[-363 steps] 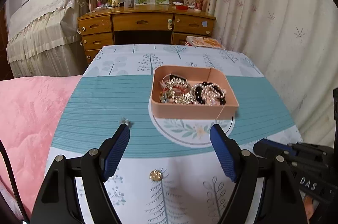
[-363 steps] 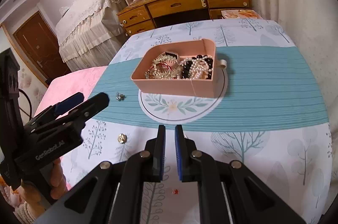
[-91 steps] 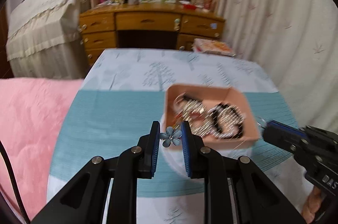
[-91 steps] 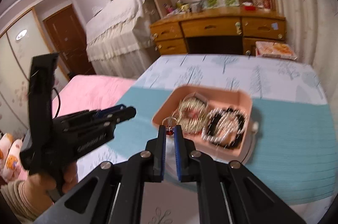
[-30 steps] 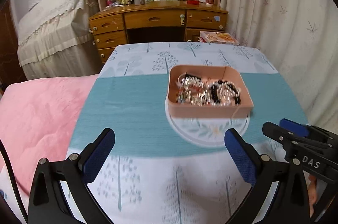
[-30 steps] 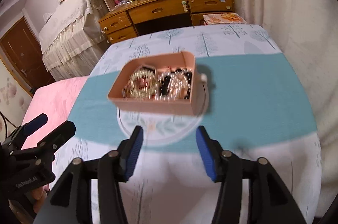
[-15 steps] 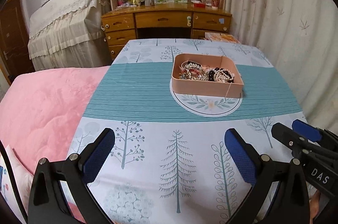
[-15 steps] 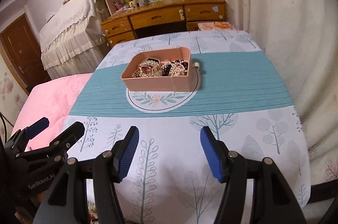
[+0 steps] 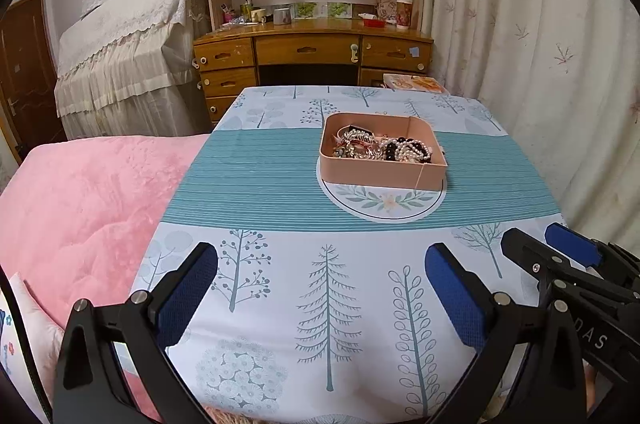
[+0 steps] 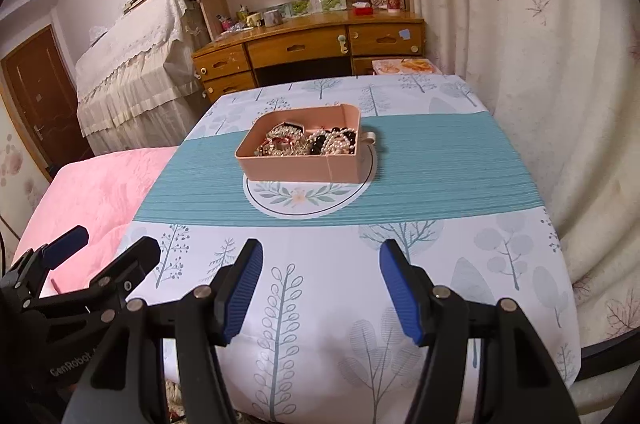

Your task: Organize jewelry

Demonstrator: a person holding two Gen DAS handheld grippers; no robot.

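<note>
A pink box [image 9: 382, 175] [image 10: 304, 168] stands on the round motif in the teal band of the tablecloth, filled with jewelry [image 9: 382, 146] [image 10: 310, 140]: pearl and black bead strands and gold pieces. My left gripper [image 9: 320, 288] hangs open over the near white part of the cloth, well short of the box, nothing between its blue pads. My right gripper [image 10: 320, 282] is open too, empty, also near the front edge. Each gripper shows at the side of the other's view: the right gripper [image 9: 560, 256] and the left gripper [image 10: 100, 248].
The table [image 9: 280, 304] has a tree-print cloth; its near edge lies just under the grippers. A pink bed [image 9: 80, 208] adjoins on the left, a curtain [image 9: 540, 64] on the right. Beyond stand a wooden desk [image 9: 312, 52] with bookshelves and a covered piece of furniture [image 9: 128, 56].
Both grippers have drawn back from the box toward the table's near edge, so the box looks smaller and farther. Both stay open and empty.
</note>
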